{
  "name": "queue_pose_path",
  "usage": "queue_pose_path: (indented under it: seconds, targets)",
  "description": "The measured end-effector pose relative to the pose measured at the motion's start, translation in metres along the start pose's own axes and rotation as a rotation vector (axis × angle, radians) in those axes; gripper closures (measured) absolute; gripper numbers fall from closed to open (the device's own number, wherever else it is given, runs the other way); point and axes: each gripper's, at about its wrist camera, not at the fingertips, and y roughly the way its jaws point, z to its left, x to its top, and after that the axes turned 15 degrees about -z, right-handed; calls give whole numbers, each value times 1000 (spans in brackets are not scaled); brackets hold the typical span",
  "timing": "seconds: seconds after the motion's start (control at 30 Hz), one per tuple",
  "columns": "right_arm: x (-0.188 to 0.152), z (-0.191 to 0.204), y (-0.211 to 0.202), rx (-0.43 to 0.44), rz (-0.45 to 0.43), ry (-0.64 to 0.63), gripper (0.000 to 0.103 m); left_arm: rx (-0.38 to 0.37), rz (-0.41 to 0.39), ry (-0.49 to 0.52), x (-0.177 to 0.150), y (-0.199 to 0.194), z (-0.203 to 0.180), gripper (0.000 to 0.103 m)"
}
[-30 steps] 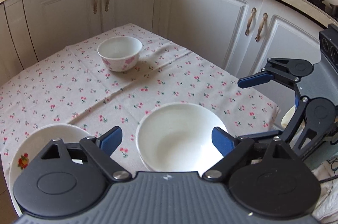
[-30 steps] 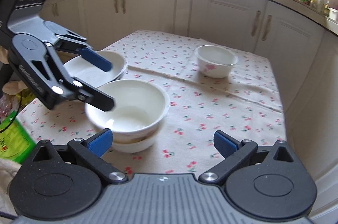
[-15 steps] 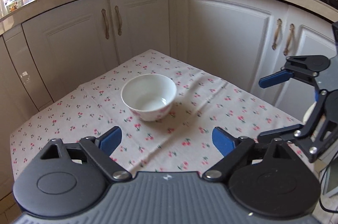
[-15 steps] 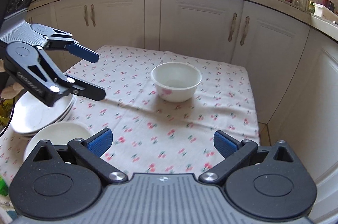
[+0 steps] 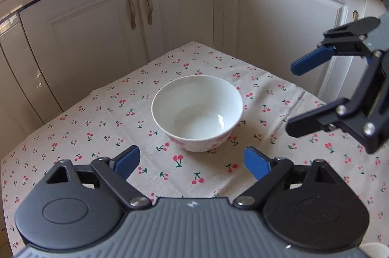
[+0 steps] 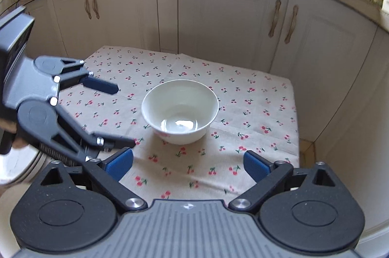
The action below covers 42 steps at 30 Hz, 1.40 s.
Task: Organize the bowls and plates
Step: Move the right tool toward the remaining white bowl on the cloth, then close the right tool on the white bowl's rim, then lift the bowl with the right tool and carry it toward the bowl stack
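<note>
both claws have swung away from the stacked bowls and plates toward the lone small bowl, which a second ago sat far back on the cloth and now fills the middle of each wrist view; the stacked big bowls have gone from both views.

the bench [image 5: 73,131] wears a pale cloth dotted with red cherries, and white cupboard doors [image 5: 80,44] stand behind it. at the left edge of the right wrist view a sliver of the white plates [image 6: 14,168] shows, well apart from the bowl.

the small bowl [image 5: 197,112] stands upright near the far corner of the bench, white and glossy inside, with pink cherry prints low on its outer wall.

the left claw [image 5: 192,162] is spread wide and grips nothing; the bowl sits just ahead of its blue pads, untouched. the right claw [image 6: 188,162] is also released and holds nothing, though its jaws have just been closing a little, with only cloth between them and the bowl just beyond its tips. each claw shows in the other's view beside the bowl, apart from it.
</note>
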Motion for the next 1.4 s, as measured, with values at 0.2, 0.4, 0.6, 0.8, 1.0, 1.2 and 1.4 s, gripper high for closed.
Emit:
queue_pose_path:
  seconds: [0.2,0.4,0.6,0.8,1.0,1.2,1.4]
  targets:
    - [11,-19,43,36,25,41,13,-17,-7,8,-1,18,2,11]
    - [14,-28,77,51,68,63,17,-44,-17,-7,-3,34,4,11]
    - [17,-35,92,84,79,104,21,-58,-25,-19,0,38,4,14]
    - [20,-34,99,105,80,115,30,-72,-24,-5,0,40,2,17]
    - [22,-32,103,121,76,114,36,-70,-29,13,1,41,0,17]
    - [22,-31,107,129,76,105,39,-74,-21,6,2,42,2,17]
    - [22,-33,111,134,81,117,42,-80,-20,-3,2,42,3,17]
